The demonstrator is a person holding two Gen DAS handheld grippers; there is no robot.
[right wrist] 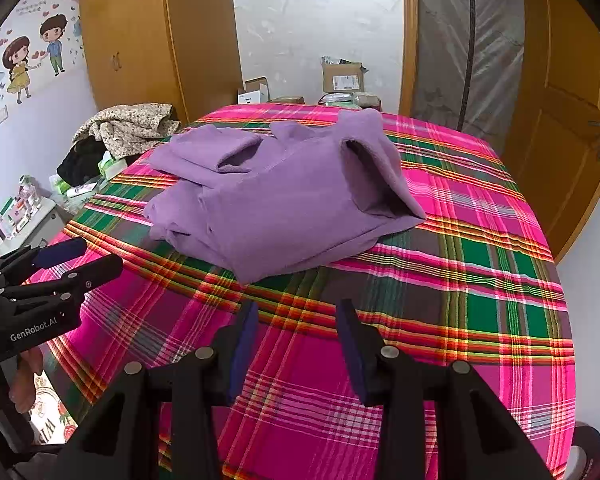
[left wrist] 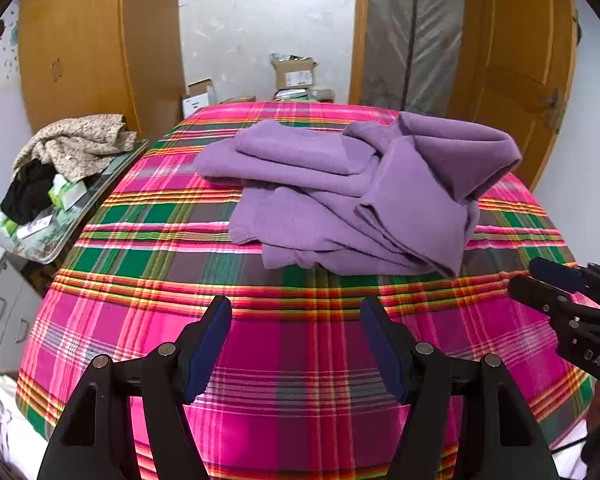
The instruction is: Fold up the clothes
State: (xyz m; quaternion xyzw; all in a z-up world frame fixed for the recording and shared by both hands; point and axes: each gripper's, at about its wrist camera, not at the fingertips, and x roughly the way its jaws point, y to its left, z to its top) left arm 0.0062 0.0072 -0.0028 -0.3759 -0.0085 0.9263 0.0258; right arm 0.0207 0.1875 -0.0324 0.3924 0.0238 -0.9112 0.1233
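A purple fleece garment lies roughly folded in a rumpled pile on the bed's plaid cover; it also shows in the right wrist view. One part stands up at the pile's right side. My left gripper is open and empty, held above the cover in front of the pile. My right gripper is open and empty too, just short of the pile's near edge. Each gripper shows in the other's view: the right one at the right edge, the left one at the left edge.
A side table left of the bed holds a floral cloth, dark clothing and small packets. Cardboard boxes stand past the bed's far end. A wooden wardrobe stands at the back left, a wooden door at the right.
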